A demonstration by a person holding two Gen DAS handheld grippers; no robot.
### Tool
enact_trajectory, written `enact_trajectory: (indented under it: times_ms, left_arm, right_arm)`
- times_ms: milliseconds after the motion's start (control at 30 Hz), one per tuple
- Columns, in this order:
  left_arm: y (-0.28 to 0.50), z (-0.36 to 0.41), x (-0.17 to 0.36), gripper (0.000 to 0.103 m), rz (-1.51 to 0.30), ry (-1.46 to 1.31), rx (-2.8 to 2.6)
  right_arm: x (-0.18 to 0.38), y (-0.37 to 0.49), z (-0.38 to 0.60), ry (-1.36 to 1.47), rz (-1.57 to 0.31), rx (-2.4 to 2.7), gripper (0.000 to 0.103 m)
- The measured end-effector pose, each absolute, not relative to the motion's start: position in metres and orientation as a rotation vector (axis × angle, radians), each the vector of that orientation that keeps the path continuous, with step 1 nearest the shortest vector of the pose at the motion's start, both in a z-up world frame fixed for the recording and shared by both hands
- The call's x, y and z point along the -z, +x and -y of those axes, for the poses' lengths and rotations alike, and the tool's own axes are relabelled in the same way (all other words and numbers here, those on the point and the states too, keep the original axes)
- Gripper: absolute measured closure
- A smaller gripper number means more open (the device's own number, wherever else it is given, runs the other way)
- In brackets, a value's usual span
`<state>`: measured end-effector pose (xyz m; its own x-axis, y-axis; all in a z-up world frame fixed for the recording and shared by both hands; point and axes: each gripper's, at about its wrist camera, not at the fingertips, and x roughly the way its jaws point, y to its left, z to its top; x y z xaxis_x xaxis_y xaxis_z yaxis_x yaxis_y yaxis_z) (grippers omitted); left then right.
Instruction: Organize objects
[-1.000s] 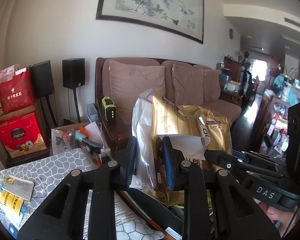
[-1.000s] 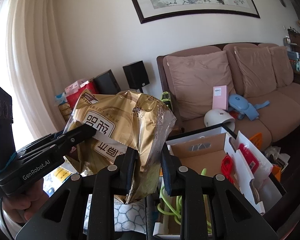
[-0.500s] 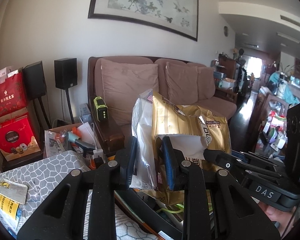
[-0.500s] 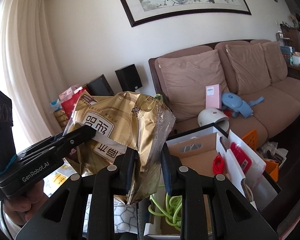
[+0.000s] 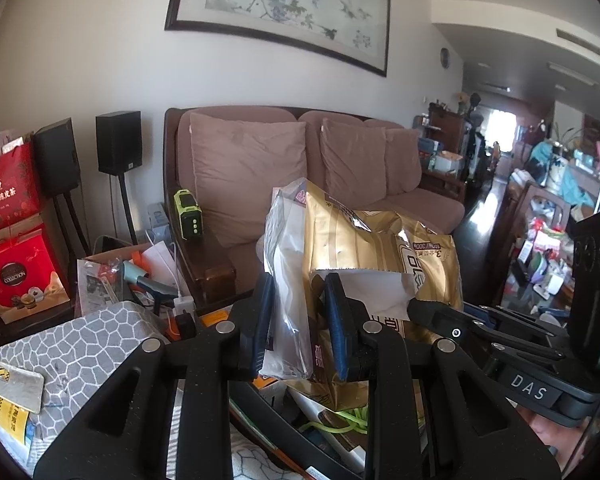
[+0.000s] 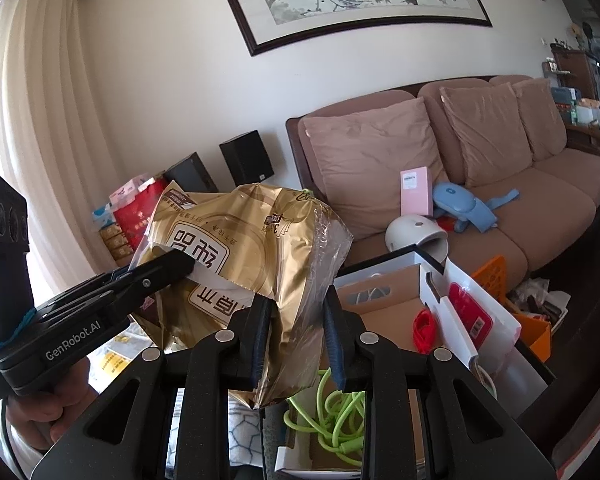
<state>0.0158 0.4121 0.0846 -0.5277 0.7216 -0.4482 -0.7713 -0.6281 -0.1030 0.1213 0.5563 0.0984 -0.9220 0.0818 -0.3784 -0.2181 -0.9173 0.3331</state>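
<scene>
**Holding the gold bag up with both tongs, drifting toward the box**

Carrying-wise not much has changed with the grip itself. The left tongs (image 5: 300,320) are pinched on the clear-plastic side edge of the gold foil snack bag (image 5: 364,248), and the right tongs (image 6: 296,332) are closed down on the crinkled lower corner of the same bag (image 6: 244,248). Both sets are narrowed to a slim gap, with bag material filling it. So the bag is off the tabletop (image 5: 84,344), hanging in the air between the two tongs, in front of the brown sofa (image 6: 480,184).

What's different from a second back: in the left view the whole room has slid over, the sofa sits more central and the red gift bags (image 5: 8,200) are pushed right out to the edge, so the left hand has swung sideways a bit with the bag. In the right view the sofa sits a little lower and the green cord (image 6: 332,412) shows more. That cord lies in the open cardboard box (image 6: 384,312) just below the bag, sofa side.

My read: it's mid-transfer, and the bag probably goes into or next to that box. Not released yet.
</scene>
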Motion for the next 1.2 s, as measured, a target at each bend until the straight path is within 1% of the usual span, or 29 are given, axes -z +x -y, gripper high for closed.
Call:
enact_trajectory:
  times_ms: [667, 1200]
  left_arm:
    - [0.022, -0.437, -0.085, 0.079, -0.146, -0.566, -2.153]
    - [0.029, -0.448, -0.086, 0.079, -0.165, -0.552, -2.145]
  right_arm:
    - [-0.097, 0.133, -0.581, -0.506, -0.64, -2.833, 0.076]
    - [-0.098, 0.138, -0.589, -0.502, -0.65, -2.82, 0.076]
